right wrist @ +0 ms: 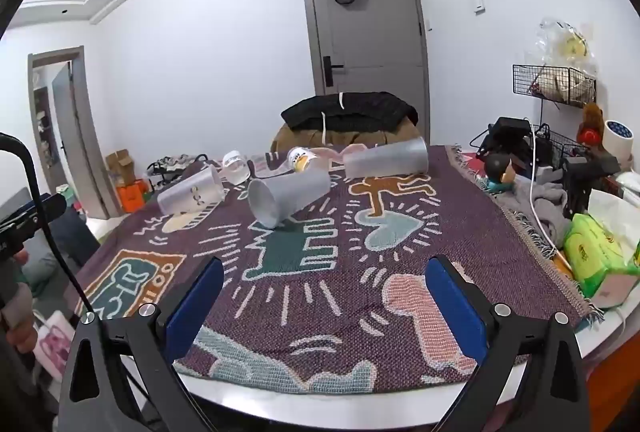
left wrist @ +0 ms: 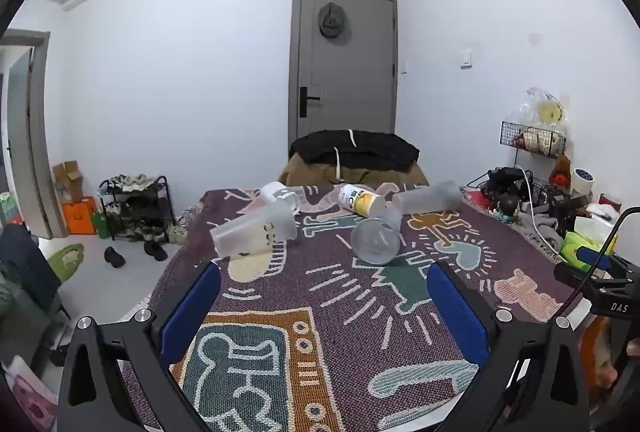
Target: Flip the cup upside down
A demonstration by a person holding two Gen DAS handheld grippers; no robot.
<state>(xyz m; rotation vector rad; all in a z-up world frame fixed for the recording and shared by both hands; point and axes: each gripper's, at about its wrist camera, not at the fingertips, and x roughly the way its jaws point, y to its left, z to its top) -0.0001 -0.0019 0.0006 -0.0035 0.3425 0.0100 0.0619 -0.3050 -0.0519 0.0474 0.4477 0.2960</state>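
Observation:
Several translucent plastic cups lie on their sides on a patterned purple tablecloth (left wrist: 340,296). The nearest cup (left wrist: 377,238) (right wrist: 286,197) points its open mouth toward me. A printed cup (left wrist: 254,232) (right wrist: 192,195) lies to the left, and a long cup (left wrist: 426,197) (right wrist: 386,161) lies at the back right. A yellow-labelled cup (left wrist: 358,201) (right wrist: 301,159) and a small clear cup (left wrist: 280,195) (right wrist: 236,166) lie behind. My left gripper (left wrist: 324,296) is open, short of the cups, with nothing between its blue pads. My right gripper (right wrist: 322,296) is also open and empty.
Clutter fills the table's right side: green tissue packs (right wrist: 596,256), a white cable (right wrist: 534,192), a doll (right wrist: 500,172), wire baskets (right wrist: 554,82). A chair draped with black clothing (left wrist: 354,150) stands behind the table. A shoe rack (left wrist: 138,206) and boxes sit on the floor at left.

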